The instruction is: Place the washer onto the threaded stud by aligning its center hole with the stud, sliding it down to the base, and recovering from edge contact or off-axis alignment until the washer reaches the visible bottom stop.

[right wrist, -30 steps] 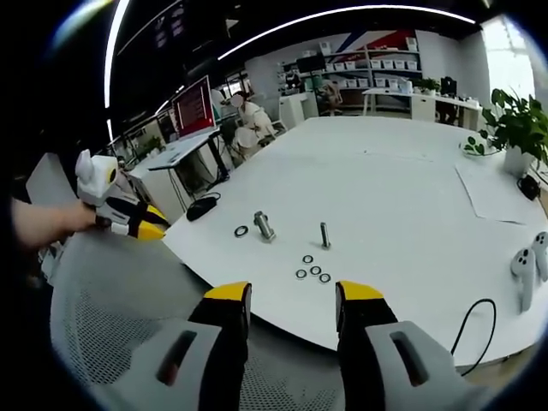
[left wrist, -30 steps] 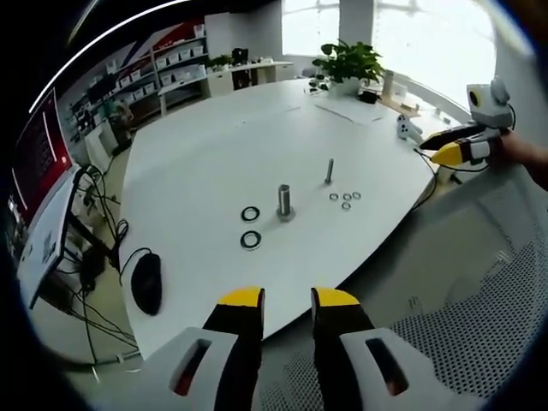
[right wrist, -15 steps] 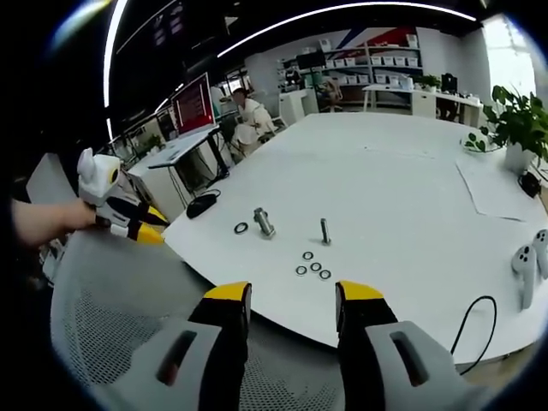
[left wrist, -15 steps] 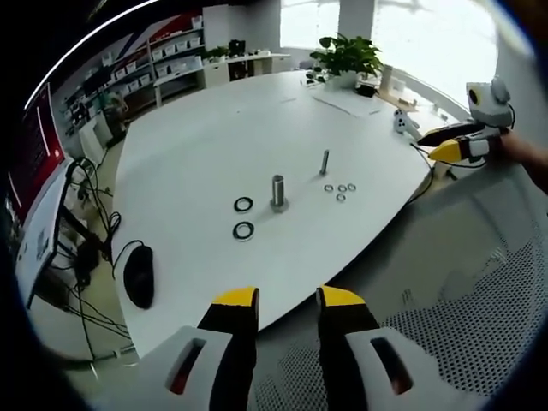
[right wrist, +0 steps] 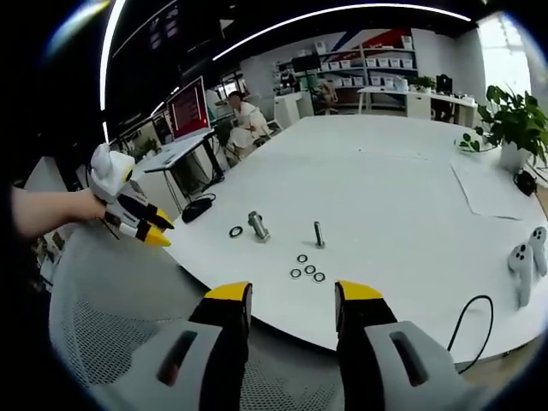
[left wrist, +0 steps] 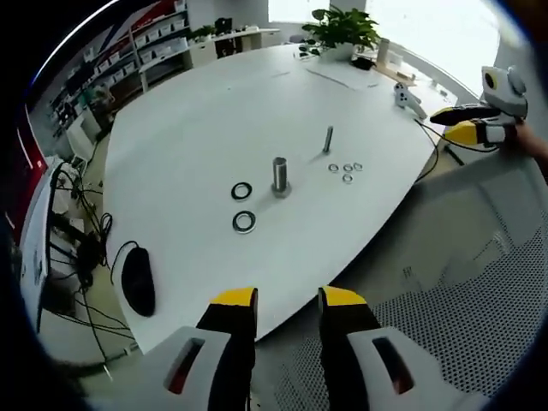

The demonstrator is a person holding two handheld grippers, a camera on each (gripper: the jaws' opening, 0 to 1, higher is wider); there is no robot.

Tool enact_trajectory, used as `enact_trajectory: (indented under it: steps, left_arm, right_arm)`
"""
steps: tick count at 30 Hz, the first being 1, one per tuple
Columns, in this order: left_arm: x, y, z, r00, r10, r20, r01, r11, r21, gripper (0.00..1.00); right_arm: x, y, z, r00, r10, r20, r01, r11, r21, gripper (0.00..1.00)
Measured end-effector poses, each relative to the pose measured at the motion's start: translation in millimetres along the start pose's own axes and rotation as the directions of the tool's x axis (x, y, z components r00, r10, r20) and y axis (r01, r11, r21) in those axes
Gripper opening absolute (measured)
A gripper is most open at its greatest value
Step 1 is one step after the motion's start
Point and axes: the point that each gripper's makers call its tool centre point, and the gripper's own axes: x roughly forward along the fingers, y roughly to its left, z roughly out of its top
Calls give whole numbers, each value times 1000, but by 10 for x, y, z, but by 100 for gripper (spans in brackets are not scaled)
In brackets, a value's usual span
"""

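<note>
A thick threaded stud [left wrist: 280,174] and a thin stud [left wrist: 328,139] stand upright on the white table [left wrist: 188,128]. Two large dark washers [left wrist: 244,222] lie left of the thick stud, and three small washers [left wrist: 347,169] lie beside the thin one. My left gripper [left wrist: 288,300] hangs open off the table's near edge, nothing between its yellow tips. My right gripper [right wrist: 294,295] is open too, off the edge on another side. From there I see the thick stud [right wrist: 256,225], thin stud [right wrist: 318,234], one large washer [right wrist: 235,231] and small washers [right wrist: 306,271].
A hand holds the left gripper [right wrist: 137,221] over a mesh chair [right wrist: 111,325]; the right gripper [left wrist: 479,128] shows at the far right. A black mouse [left wrist: 137,281], a white controller [right wrist: 522,261], a cable [right wrist: 479,312] and a plant [left wrist: 342,26] sit around the table's rim.
The left gripper view has shifted and tipped a little over the table. In the right gripper view the left gripper points more downward. Studs and washers have not moved.
</note>
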Motion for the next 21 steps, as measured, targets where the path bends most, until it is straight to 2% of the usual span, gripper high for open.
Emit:
enact_trajectory:
  steps: [4, 8, 9, 11, 13, 15, 16, 18, 21]
  left_arm:
    - [196, 95, 74, 1000, -15, -24, 14, 1000, -25, 27]
    - [368, 82, 134, 998, -53, -38, 51, 997, -66, 28]
    - [386, 84, 131, 998, -56, -41, 53, 996, -65, 28]
    - [491, 110, 66, 994, -63, -93, 59, 997, -45, 28]
    - [580, 138, 42, 990, -68, -121, 64, 997, -37, 28]
    - [646, 119, 59, 989, -85, -118, 79, 995, -59, 29]
    - [701, 89, 53, 986, -111, -122, 100, 990, -94, 29]
    - [774, 149, 26, 984, -100, -149, 86, 991, -98, 29]
    - [849, 267, 65, 986, -71, -154, 58, 994, -89, 30]
  right_arm:
    - [0, -13, -2, 1000, -5, -2, 5, 1000, 3, 41]
    - [3, -26, -11, 1000, -8, -8, 8, 1000, 5, 41]
    - [0, -33, -9, 1000, -11, -6, 11, 1000, 9, 41]
    - [-6, -46, -2, 1000, -17, 0, 17, 1000, 17, 41]
    - [-7, -47, 2, 1000, -17, 3, 17, 1000, 19, 41]
    - [-3, -33, -3, 1000, -11, -3, 12, 1000, 8, 41]
    - [0, -30, -7, 1000, -10, -6, 10, 1000, 3, 41]
    - [3, -25, -3, 1000, -7, -5, 7, 1000, 2, 41]
    - [-4, -34, 3, 1000, -11, 1, 11, 1000, 7, 41]
